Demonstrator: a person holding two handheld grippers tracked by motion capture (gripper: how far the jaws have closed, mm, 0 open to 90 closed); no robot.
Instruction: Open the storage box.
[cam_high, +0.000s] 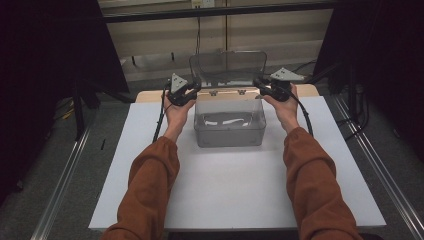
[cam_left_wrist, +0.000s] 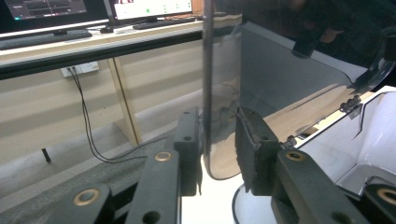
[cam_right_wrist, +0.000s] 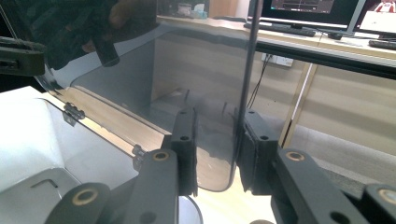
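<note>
— Lid (cam_high: 227, 67) of clear smoky plastic, hinged, where does it stand?
— Upright at the back of the clear rectangular plastic box (cam_high: 229, 122), which sits mid-counter on the white counter (cam_high: 225, 190).
— And the grippers?
— Left gripper (cam_high: 192, 90) is clamped on the lid's left edge, right gripper (cam_high: 260, 86) on its right edge.
— Behind?
— A wooden desk (cam_left_wrist: 93, 42) with monitors.
</note>
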